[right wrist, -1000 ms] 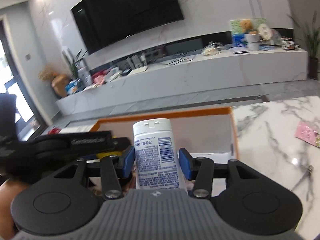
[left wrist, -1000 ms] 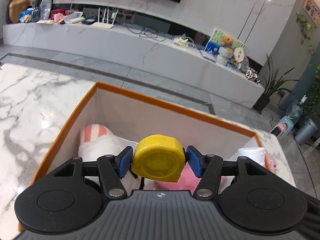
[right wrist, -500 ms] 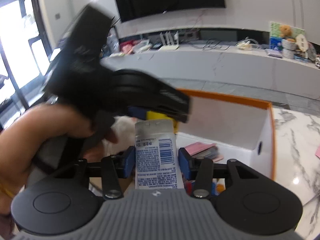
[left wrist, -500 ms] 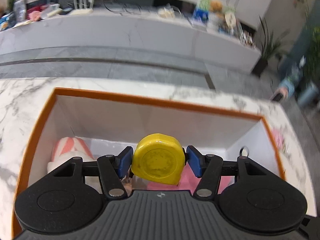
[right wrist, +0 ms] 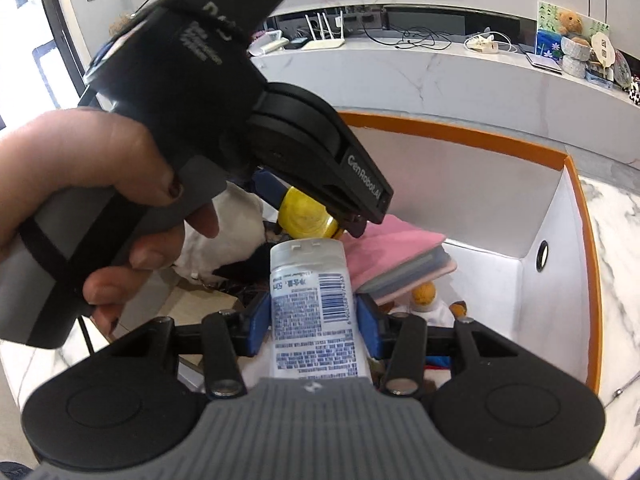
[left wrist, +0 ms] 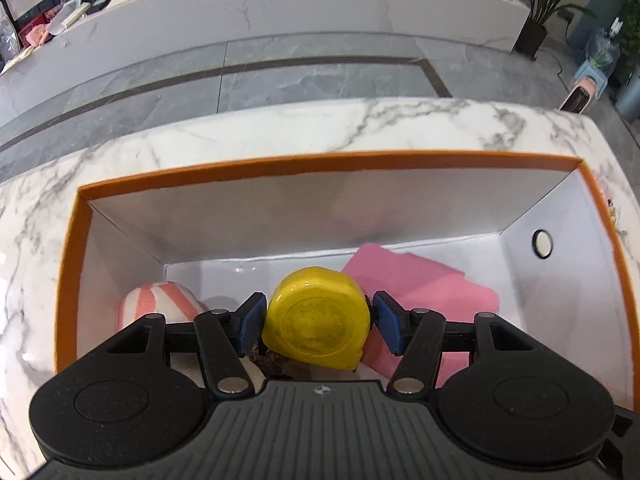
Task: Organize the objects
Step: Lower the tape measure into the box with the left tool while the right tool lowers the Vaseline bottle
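Left gripper: I've got my left gripper (left wrist: 316, 322) clamped on the yellow tape measure (left wrist: 317, 318), blue pads pressing its two edges, flat face toward the camera.
Right gripper: my right gripper (right wrist: 312, 322) is closed round the white bottle (right wrist: 310, 304), cap end forward, label and barcode facing up.
Why held so: both items hang over the open orange-rimmed box (left wrist: 280, 166), so I judge they're lined up for dropping in.
Box contents: a pink-and-white striped soft thing (left wrist: 158, 302) at the left, a pink notebook (left wrist: 424, 292) at the right, more clutter below that I can't make out.
Left pose: tipped steeply down into the box, tape measure above the floor's middle.
Right pose: angled down less steeply, bottle just under the tape measure (right wrist: 306, 212) in its view; the hand (right wrist: 100, 208) wraps the left gripper's grey handle.
Watch: the two tools are crowding each other.
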